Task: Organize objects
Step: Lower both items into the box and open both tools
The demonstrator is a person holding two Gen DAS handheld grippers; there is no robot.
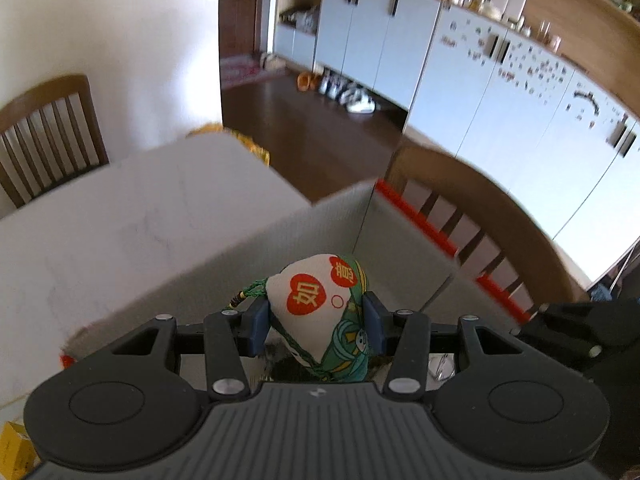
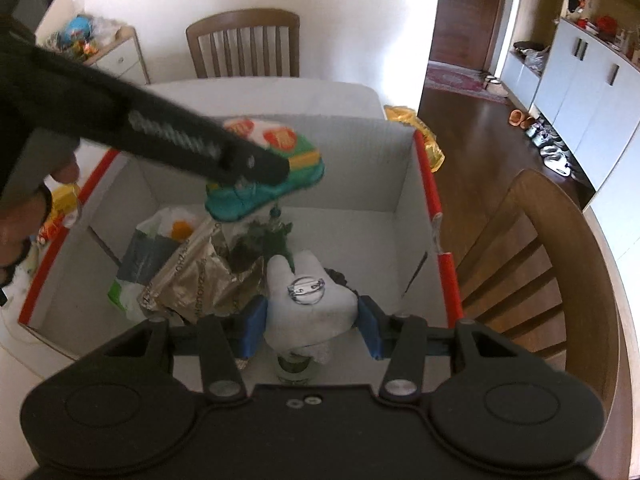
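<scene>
Left hand-held gripper (image 1: 316, 322) had its blue pads clamped on a little fabric pouch (image 1: 326, 312), white and green with red hearts on it, plus a green braided cord off its left side. It was held up in the air over the open cardboard box (image 1: 280, 236), the one with red tape along the rim, which sat at the worktop's (image 1: 132, 216) right edge next to a wooden chair (image 1: 500, 216).

Right hand-held gripper (image 2: 312, 322) was pinching a white plush (image 2: 310, 304) with a metal pin clasp on its back, low over the near end of the box. Inside the box there was a crinkly gold foil bag (image 2: 204, 280), a white and grey packet (image 2: 152, 248) left of it, and some dark green stuff behind that I couldn't make out. From the right wrist view the pouch hung above the middle of the box.
</scene>
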